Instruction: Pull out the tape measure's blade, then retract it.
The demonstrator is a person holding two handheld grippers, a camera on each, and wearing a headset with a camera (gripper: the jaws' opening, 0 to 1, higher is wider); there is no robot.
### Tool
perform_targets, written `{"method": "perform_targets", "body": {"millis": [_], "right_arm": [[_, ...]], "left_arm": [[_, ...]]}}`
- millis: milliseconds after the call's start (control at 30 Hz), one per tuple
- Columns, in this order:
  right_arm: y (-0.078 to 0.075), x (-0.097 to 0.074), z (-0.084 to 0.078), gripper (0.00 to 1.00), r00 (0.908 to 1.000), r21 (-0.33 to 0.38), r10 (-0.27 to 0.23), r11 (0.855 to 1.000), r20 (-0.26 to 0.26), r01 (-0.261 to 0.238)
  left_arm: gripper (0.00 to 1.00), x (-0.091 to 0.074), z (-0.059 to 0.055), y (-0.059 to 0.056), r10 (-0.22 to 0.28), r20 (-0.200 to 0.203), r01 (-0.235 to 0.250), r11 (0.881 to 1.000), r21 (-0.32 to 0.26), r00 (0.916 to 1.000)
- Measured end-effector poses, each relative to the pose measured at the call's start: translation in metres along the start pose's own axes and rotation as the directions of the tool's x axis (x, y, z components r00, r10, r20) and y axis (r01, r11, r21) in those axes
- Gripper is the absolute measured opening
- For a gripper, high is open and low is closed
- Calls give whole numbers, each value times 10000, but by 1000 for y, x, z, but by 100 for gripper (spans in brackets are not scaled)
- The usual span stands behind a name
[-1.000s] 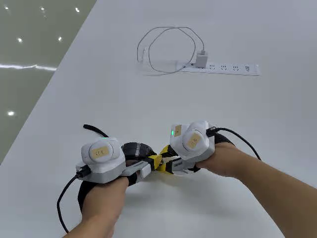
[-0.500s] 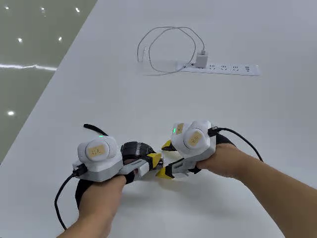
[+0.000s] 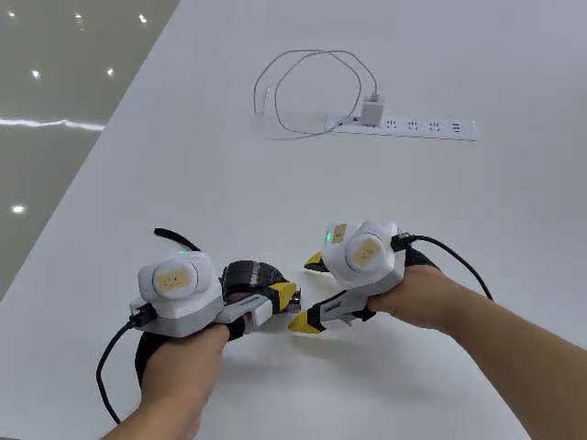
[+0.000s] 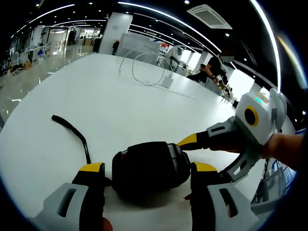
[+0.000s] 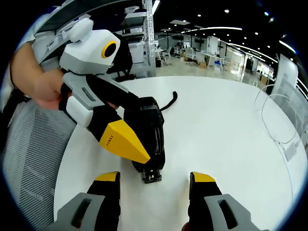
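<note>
Head view: left gripper point(image 3: 266, 290) clamps the black tape measure point(image 3: 248, 275) on the white table point(image 3: 183, 165). Right gripper point(image 3: 309, 293) is just beside it, jaws spread wide, gripping nothing. Power strip point(image 3: 408, 126) and looped cable point(image 3: 312, 92) lie well apart, on the far side.
Left gripper view: the case touches both yellow-tipped jaws (black wrist strap point(image 4: 72, 132) trails off to the left).
Right gripper view: own jaws are wide apart. Blade hook point(image 5: 152, 176) sits at the case mouth, in the gap, touching neither.
</note>
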State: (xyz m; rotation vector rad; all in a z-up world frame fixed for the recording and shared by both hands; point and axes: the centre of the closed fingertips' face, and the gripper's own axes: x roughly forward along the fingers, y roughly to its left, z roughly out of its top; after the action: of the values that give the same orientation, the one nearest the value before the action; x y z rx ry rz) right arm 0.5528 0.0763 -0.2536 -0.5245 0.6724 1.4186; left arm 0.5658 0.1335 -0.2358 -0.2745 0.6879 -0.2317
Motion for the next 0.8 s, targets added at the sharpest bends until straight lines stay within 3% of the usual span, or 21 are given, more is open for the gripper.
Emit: {"method": "perform_targets", "body": {"millis": [67, 167, 367, 800], "right_arm": [[0, -2, 1, 55, 9999, 111, -11, 9999, 126, 10], [1, -5, 3, 55, 9996, 225, -27, 9997, 272, 21], [2, -11, 4, 55, 9987, 426, -86, 9991, 498, 65], [4, -20, 4, 57, 9972, 498, -278, 9985, 689, 244]], "left_arm": [[70, -1, 1, -1, -64, 47, 64, 10000, 30, 10000], [70, -3, 1, -4, -122, -19, 123, 9975, 693, 9999], [72, -8, 5, -9, -363, 42, 355, 9918, 1229, 9993], [72, -14, 8, -12, -678, 33, 659, 9786, 1949, 9977]]}}
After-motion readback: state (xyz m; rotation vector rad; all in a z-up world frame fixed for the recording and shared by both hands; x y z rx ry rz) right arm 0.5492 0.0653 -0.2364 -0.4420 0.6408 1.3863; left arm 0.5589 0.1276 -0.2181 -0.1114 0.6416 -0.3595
